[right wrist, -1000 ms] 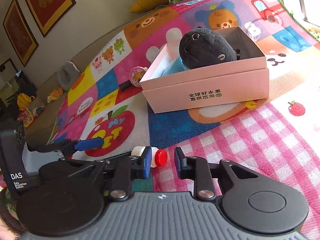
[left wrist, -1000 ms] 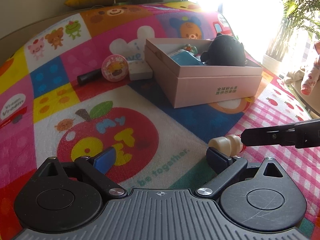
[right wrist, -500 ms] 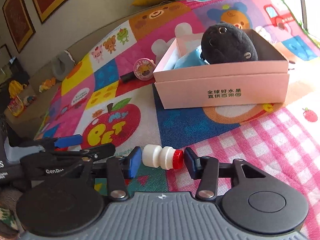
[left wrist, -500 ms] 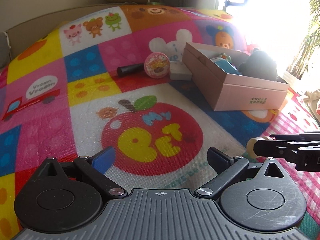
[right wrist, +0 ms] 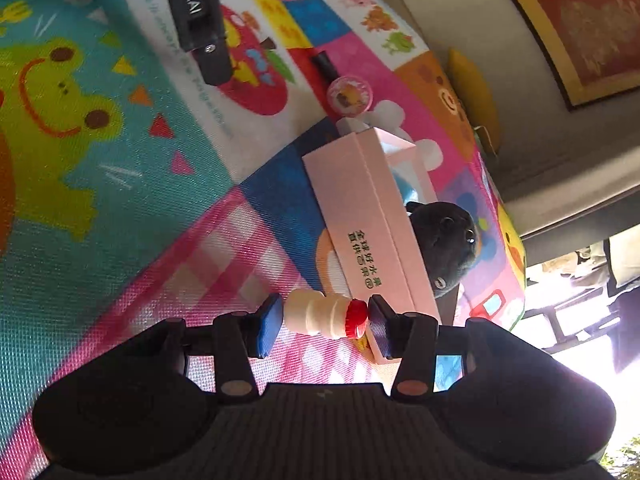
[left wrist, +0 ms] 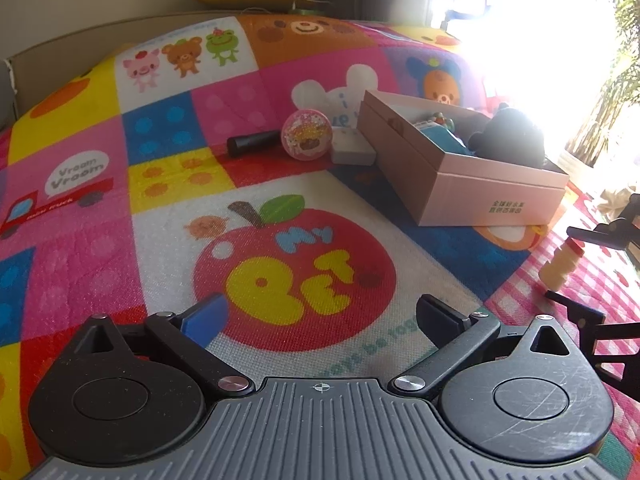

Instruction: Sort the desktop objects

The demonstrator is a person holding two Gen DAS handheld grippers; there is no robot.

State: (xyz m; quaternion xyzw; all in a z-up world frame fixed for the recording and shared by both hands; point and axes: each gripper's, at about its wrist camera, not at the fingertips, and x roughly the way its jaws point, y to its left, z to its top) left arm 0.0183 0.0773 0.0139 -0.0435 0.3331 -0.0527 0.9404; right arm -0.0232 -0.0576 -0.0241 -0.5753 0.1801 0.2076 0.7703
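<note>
Right now my right gripper (right wrist: 325, 322) pinches the small bottle (right wrist: 320, 317) end to end, base and red cap, near the pink box (right wrist: 370, 236); light, rigid, likely slippery, while my left gripper (left wrist: 320, 316) gapes empty.

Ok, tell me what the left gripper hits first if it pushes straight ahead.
Probably the play mat itself: the open left gripper tilts down toward the printed apple, with nothing lying in between. The round pink tin sits farther back.
</note>
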